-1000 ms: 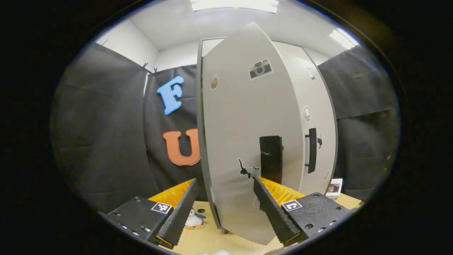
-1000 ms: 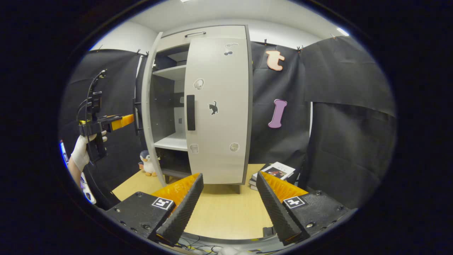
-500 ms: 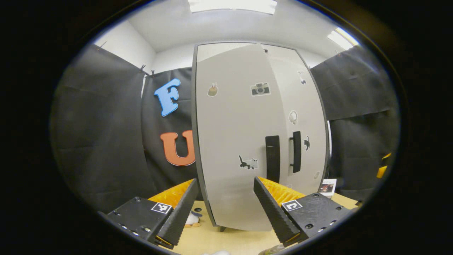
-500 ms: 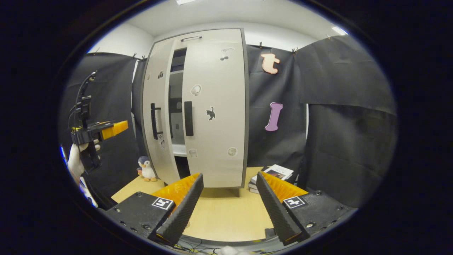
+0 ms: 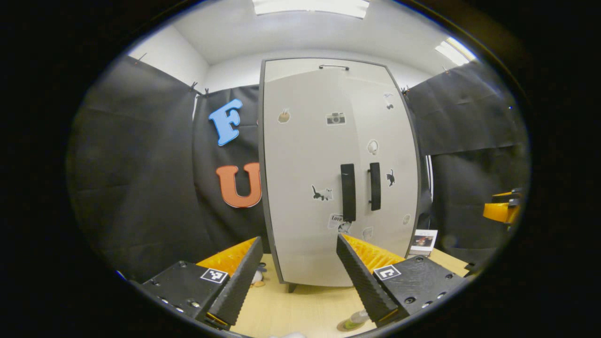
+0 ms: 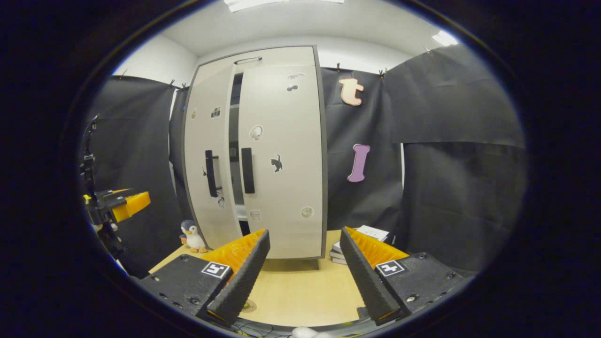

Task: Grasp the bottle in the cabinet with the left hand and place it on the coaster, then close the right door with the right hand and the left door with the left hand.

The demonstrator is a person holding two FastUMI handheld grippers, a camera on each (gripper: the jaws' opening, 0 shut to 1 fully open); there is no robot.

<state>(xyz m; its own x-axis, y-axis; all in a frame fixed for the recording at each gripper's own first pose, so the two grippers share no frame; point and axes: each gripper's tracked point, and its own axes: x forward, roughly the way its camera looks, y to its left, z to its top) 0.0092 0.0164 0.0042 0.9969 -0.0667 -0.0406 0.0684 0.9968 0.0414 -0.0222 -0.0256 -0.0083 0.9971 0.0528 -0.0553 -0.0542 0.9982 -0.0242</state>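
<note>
The grey cabinet (image 5: 305,155) stands in front of my left gripper (image 5: 298,238), which is open, holds nothing and is back from the doors. In the left gripper view both doors look closed, their black handles (image 5: 348,191) side by side. In the right gripper view the left door (image 6: 206,155) is ajar, with a narrow dark gap (image 6: 233,141) beside the right door (image 6: 281,159). A greenish bottle (image 5: 352,323) shows low on the table by my left gripper's right finger. My right gripper (image 6: 304,231) is open and empty, away from the cabinet.
A toy penguin (image 6: 191,234) stands at the cabinet's left foot and a stack of books (image 6: 361,237) lies at its right. The light wooden table (image 6: 300,286) stretches before the cabinet. The left gripper (image 6: 124,205) hangs at the left, the right gripper (image 5: 500,211) at the far right.
The left door has swung from wide open to almost closed. My left gripper has drawn back and down from it. The right gripper has also backed off a little.
</note>
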